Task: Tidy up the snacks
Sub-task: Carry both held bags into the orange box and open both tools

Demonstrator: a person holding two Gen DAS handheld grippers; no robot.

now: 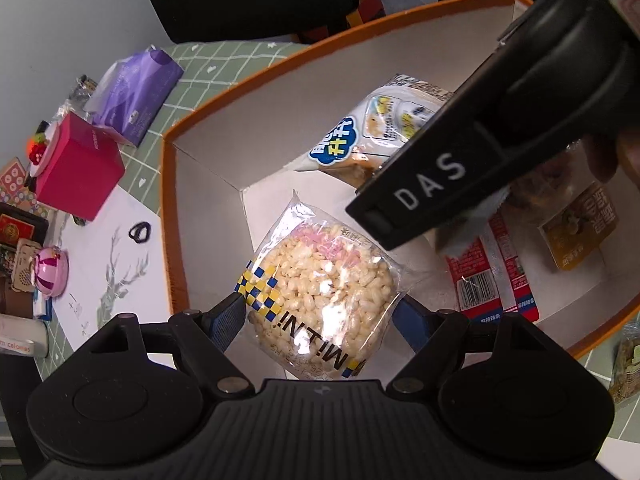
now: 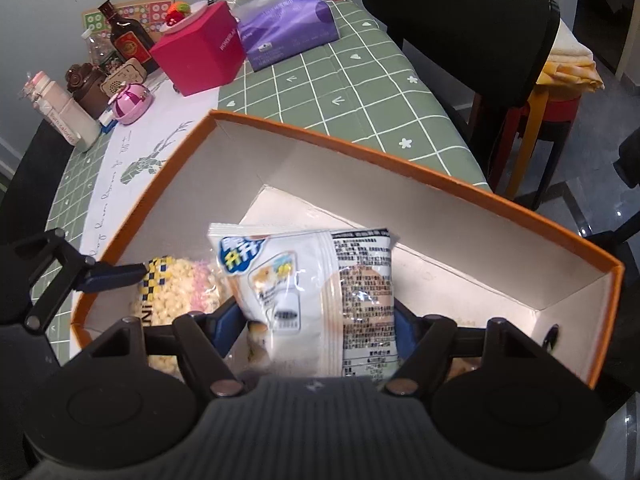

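Left tongs [image 1: 320,320] gripped puffed-rice pack [image 1: 320,292], right tongs [image 2: 316,320] white pack [image 2: 308,280], over box [image 2: 400,160]; crowded tongs risked colliding.

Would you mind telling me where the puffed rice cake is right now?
The rice cake sits between the left gripper's fingers, over the orange box's left end, beside the white packet.

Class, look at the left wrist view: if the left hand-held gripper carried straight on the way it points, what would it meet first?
Most likely the floor of the orange box, right under the puffed rice packet held in the left hand-held gripper. Depth is hard to judge, so how close is unclear.
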